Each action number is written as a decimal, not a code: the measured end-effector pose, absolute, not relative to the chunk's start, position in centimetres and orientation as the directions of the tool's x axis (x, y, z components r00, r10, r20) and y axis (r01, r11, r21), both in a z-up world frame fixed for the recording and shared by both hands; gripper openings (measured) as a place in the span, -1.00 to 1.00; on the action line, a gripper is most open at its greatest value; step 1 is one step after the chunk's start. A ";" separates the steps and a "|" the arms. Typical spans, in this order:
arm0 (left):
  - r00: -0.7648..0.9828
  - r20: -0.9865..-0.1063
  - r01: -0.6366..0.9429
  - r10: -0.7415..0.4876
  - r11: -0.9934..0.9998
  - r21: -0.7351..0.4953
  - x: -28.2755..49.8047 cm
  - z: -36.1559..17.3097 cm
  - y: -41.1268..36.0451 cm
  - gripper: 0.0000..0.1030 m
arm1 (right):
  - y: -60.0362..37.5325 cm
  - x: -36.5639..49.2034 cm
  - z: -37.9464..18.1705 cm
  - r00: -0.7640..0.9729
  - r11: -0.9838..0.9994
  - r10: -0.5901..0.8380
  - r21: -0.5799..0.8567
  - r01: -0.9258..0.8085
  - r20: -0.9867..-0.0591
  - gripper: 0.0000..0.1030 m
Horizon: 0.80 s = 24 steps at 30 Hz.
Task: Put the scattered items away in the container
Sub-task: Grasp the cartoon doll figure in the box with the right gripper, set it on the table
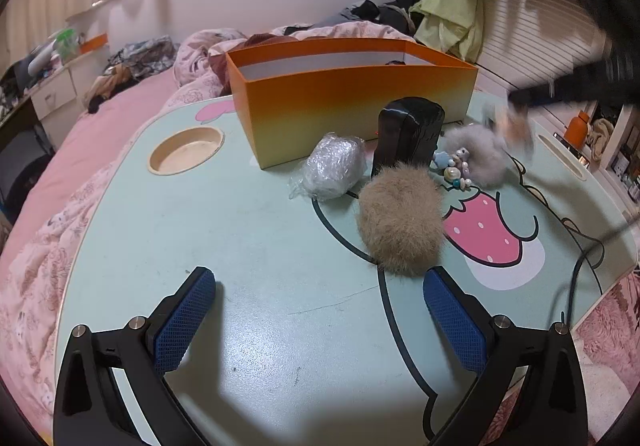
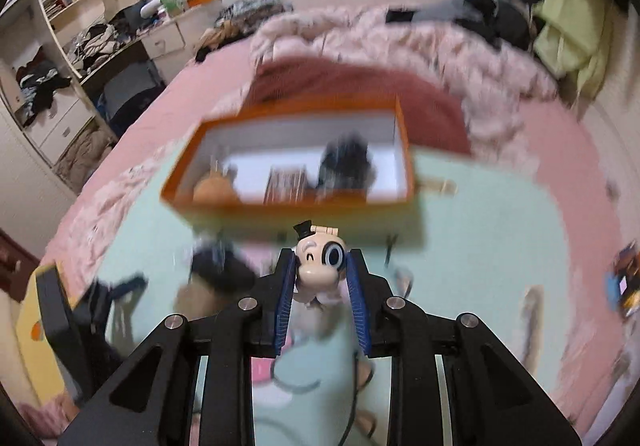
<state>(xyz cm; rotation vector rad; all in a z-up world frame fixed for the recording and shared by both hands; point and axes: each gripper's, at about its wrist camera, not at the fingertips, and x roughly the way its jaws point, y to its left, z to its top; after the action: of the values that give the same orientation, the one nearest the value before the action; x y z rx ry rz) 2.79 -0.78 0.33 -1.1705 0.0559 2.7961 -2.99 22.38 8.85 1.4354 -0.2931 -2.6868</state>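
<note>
My right gripper [image 2: 320, 266] is shut on a small cream cartoon figure [image 2: 320, 262] with a black top hat and a monocle, held in the air just in front of the orange box [image 2: 288, 206]. The box is open on top and holds a black fluffy thing [image 2: 348, 162], a striped item and a tan ball. My left gripper [image 1: 320, 310] is open low over the table with nothing between its fingers. Ahead of it lie a tan fur pompom [image 1: 400, 218], a plastic-wrapped ball [image 1: 334, 166], a black upright object [image 1: 408, 134], a grey pompom [image 1: 480, 154] and a bead charm [image 1: 456, 166], all near the orange box [image 1: 352, 102].
The mint-green lap table [image 1: 240, 246] has a round cup recess [image 1: 186, 148] at the left and rests on a pink bed. A black cable [image 1: 576, 278] crosses its right edge. The right arm [image 1: 580, 86] is a dark blur at the upper right.
</note>
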 end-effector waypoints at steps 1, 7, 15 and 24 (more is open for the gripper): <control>-0.697 -0.712 -0.116 0.087 -0.993 -0.009 2.8 0.3 -0.8 1.00 | 22.4 -2.7 8.0 -0.550 -0.977 -0.162 0.210 -0.025 -0.819 -0.48; -0.697 -0.712 -0.115 0.087 -0.993 -0.008 2.8 0.3 -0.7 1.00 | 22.3 -2.2 3.4 -0.516 -0.956 -0.227 0.289 -0.043 -0.826 -0.49; -0.694 -0.715 -0.114 0.084 -0.993 -0.006 2.8 0.4 -0.8 1.00 | 19.2 0.5 5.4 -0.652 -0.963 -0.231 0.264 0.049 -0.723 -0.37; -0.711 -0.669 -0.132 0.216 -0.976 -0.174 2.0 5.3 -4.6 1.00 | 16.9 4.3 2.7 -0.683 -0.973 -0.204 0.225 0.059 -0.702 -0.37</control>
<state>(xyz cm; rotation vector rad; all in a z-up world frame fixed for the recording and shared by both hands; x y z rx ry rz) 2.02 -4.55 5.33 -1.0922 -0.1678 2.7383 4.27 16.94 2.67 1.1774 -0.2782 -2.7429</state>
